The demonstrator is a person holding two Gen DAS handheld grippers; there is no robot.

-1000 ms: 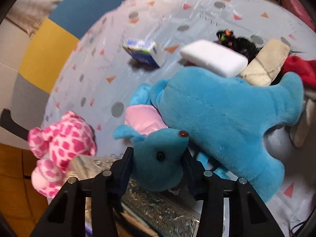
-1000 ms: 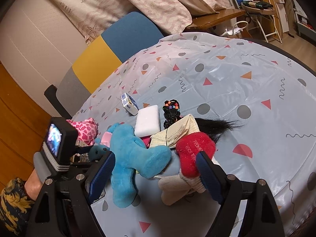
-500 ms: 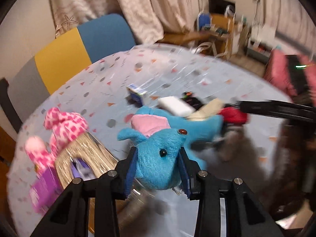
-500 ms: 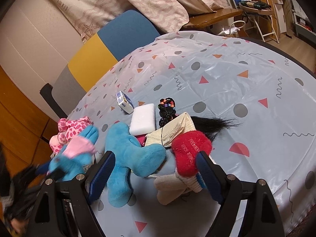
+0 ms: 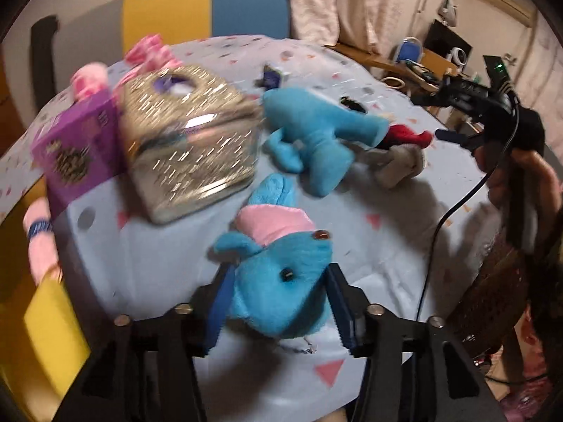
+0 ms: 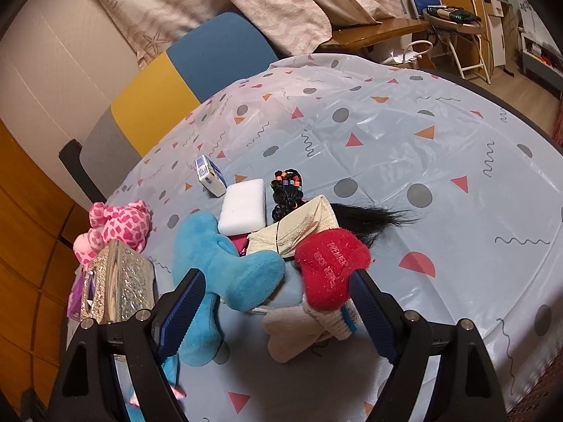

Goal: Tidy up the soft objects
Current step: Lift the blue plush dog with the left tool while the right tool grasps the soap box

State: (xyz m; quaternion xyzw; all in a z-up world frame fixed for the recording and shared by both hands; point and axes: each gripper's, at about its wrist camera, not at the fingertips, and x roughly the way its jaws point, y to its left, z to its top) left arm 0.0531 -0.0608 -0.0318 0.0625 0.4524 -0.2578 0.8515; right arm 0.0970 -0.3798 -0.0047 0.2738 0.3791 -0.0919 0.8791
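Left wrist view: left gripper point(image 5: 279, 307) carrying a small blue plush toy point(image 5: 278, 281) with a pink ear above the patterned tablecloth point(image 5: 387, 246), jaws just having been widening, head sitting between the blue pads, contact hard to judge. Lying beyond: glittery tissue box point(image 5: 190, 140), purple box point(image 5: 75, 147), large blue plush point(image 5: 316, 133). Right gripper point(image 5: 457, 137) showing at the right edge.

Right wrist view: right gripper point(image 6: 274, 302) hovering with fingers wide apart, gripping nothing, framing the large blue plush point(image 6: 218, 263) and red sock point(image 6: 330, 267). Resting behind: white sponge point(image 6: 242, 207), pink spotted plush point(image 6: 119, 225).
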